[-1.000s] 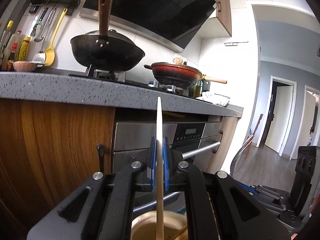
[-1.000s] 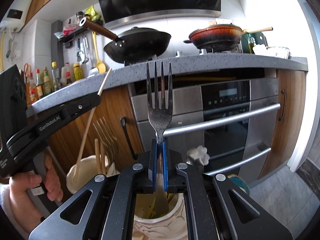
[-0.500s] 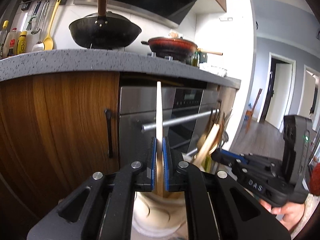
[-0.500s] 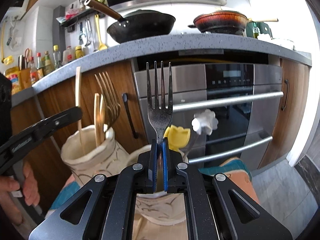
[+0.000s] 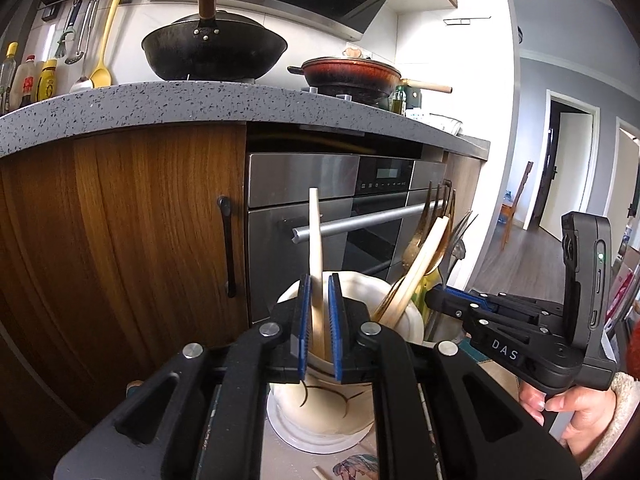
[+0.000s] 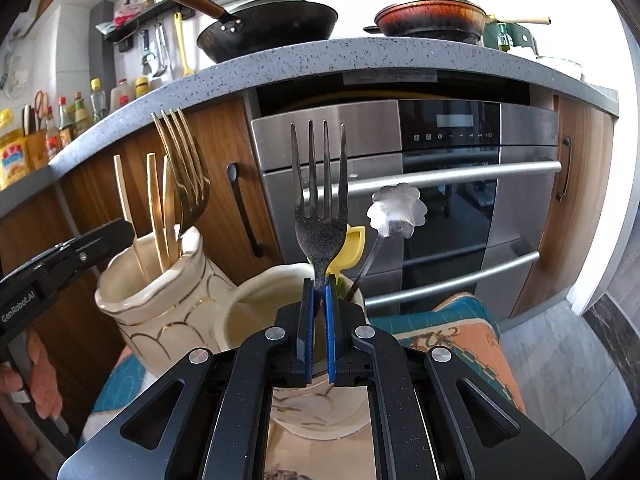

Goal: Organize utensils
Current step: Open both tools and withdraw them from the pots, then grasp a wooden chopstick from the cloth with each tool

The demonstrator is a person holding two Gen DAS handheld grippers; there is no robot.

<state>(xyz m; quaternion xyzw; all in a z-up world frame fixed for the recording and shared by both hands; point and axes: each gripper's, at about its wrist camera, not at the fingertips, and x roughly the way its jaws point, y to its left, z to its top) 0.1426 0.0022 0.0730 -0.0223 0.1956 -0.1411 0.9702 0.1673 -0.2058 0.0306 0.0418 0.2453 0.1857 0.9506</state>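
My left gripper (image 5: pixel 319 326) is open around a pale wooden stick (image 5: pixel 315 248) that stands in a cream ceramic vase (image 5: pixel 320 404); gaps show on both sides of it. Gold forks and wooden sticks (image 5: pixel 420 256) lean in the same vase. My right gripper (image 6: pixel 319 320) is shut on a dark speckled fork (image 6: pixel 320 208), tines up, over a second cream vase (image 6: pixel 260 312). That vase holds a yellow utensil (image 6: pixel 352 248) and a flower-shaped spoon (image 6: pixel 396 208). The left vase (image 6: pixel 156 300) with gold forks (image 6: pixel 184 168) stands beside it.
Both vases stand on a patterned cloth (image 6: pixel 460 340) on a low surface before wooden cabinets (image 5: pixel 120 220) and a steel oven (image 6: pixel 460 184). A grey counter (image 5: pixel 160 100) above carries a black wok (image 5: pixel 212 48) and a red pan (image 5: pixel 352 76). A doorway (image 5: pixel 568 168) opens at right.
Both grippers have dropped lower toward the vases. The left jaws have opened off the wooden stick, which now stands in the vase. The right gripper still holds the fork.
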